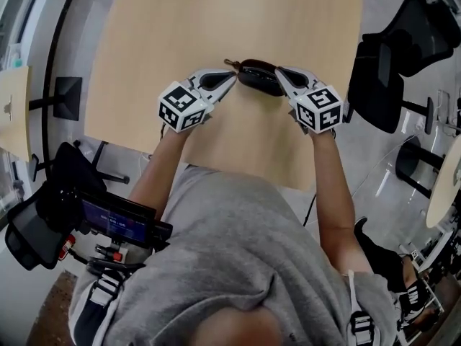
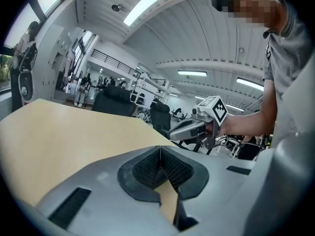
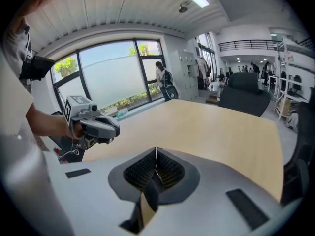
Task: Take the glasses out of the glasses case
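A dark oval glasses case (image 1: 259,78) lies on the light wooden table (image 1: 216,20) near its front edge, and it looks closed. A small brown bit (image 1: 230,63) sticks out at its left end. My left gripper (image 1: 232,76) points at the case's left end with its tips close beside it. My right gripper (image 1: 280,71) comes in from the right, tips at the case's right end. Both grippers have their pads together with nothing between them, in the left gripper view (image 2: 160,149) and the right gripper view (image 3: 156,151). The case is hidden in both gripper views.
Black office chairs (image 1: 392,63) stand right of the table, with a round pale table (image 1: 446,186) beyond them. A black stand (image 1: 68,96) sits at the left. The table's front edge (image 1: 238,171) runs close to my body. The far half of the tabletop is bare wood.
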Available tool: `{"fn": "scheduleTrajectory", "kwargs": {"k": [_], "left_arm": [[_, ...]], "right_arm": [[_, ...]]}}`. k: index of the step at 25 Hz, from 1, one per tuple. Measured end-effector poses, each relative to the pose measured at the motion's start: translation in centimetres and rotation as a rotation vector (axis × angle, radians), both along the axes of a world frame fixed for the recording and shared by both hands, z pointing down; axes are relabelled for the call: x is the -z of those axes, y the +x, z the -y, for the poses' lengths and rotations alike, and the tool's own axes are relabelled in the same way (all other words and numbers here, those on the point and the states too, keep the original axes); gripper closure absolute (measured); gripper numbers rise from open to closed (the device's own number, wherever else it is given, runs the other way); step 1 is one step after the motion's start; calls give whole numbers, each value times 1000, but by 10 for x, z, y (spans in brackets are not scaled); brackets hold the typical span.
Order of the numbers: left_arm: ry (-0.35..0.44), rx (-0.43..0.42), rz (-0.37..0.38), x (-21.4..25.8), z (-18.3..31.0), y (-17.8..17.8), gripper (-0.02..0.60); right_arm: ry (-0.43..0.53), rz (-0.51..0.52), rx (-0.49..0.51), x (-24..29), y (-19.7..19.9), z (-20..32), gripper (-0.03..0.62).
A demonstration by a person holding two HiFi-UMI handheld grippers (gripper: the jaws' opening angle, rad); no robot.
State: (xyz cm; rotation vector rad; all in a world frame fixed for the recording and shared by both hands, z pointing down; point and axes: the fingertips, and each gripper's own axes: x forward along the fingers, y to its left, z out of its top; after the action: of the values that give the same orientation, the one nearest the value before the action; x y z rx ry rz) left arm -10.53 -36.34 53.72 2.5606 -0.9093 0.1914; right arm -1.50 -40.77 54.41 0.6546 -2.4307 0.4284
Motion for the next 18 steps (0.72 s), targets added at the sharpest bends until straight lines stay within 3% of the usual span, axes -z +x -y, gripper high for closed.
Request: {"fn": "scheduleTrajectory", "kwargs": {"k": [5, 12, 15, 18], "left_arm": [[-104, 6, 4, -66, 56, 6, 575], [-194, -23, 11, -82, 35, 25, 575], [-214, -19, 9, -105, 60, 18, 576], [-224, -21, 0, -113, 66, 19, 575]], "right_arm": [[-100, -128, 123, -99, -12, 40, 585], [-107, -285, 253, -124, -7, 2, 578], [-108, -343, 334, -153, -22, 16, 479], [-98, -425, 395, -174, -22, 14, 477]]}}
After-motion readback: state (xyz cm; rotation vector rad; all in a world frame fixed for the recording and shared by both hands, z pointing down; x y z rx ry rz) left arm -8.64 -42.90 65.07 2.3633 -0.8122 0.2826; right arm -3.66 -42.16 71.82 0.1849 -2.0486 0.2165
